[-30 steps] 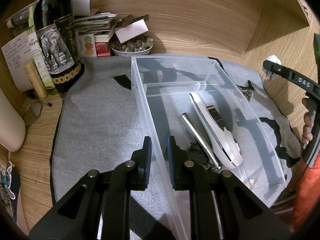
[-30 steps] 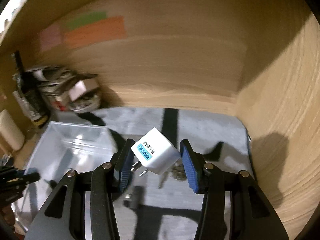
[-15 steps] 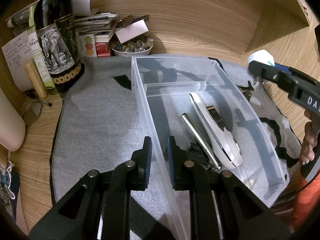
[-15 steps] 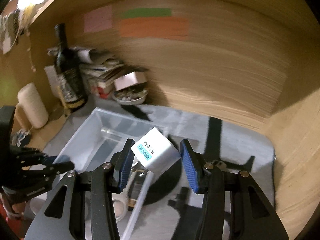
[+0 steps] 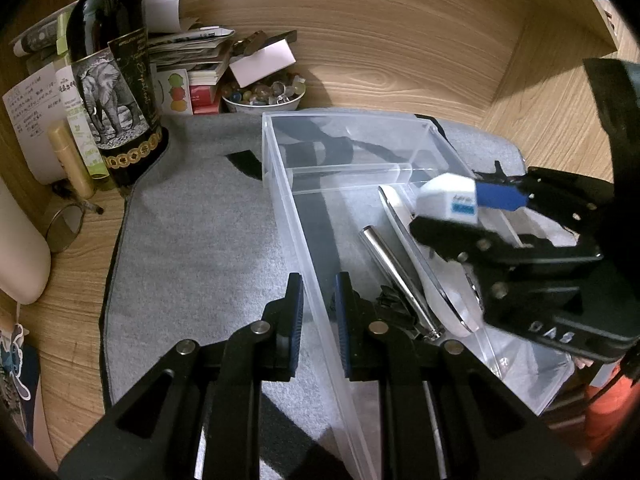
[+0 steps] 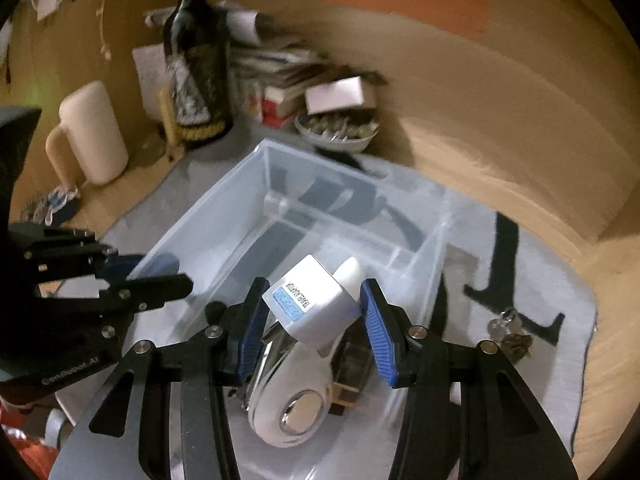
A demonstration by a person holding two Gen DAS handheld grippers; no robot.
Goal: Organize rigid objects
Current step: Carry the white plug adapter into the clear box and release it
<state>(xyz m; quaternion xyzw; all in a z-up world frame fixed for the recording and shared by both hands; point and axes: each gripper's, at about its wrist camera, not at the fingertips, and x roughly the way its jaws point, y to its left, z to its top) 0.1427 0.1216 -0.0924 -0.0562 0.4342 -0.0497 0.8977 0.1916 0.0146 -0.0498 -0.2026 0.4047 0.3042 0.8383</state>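
Observation:
A clear plastic bin (image 5: 344,132) (image 6: 224,220) stands on a grey mat. My left gripper (image 5: 318,312) is shut on the bin's left wall; it also shows in the right wrist view (image 6: 148,276). My right gripper (image 6: 314,320) is shut on a white travel adapter (image 6: 310,302) with a blue label and holds it above the bin's inside. The adapter (image 5: 448,200) also shows in the left wrist view, over a white and chrome gadget (image 5: 436,276) (image 6: 292,404) and a metal cylinder (image 5: 396,272) lying in the bin.
A dark wine bottle (image 5: 116,80), papers and boxes, a bowl of small stones (image 5: 262,96) and a cream mug (image 6: 90,132) stand at the back left. A bunch of keys (image 6: 508,332) lies on the mat right of the bin. Wooden walls close in behind and right.
My right gripper has carried the adapter leftward from over the mat to above the bin's inside. My left gripper has stayed clamped on the bin wall.

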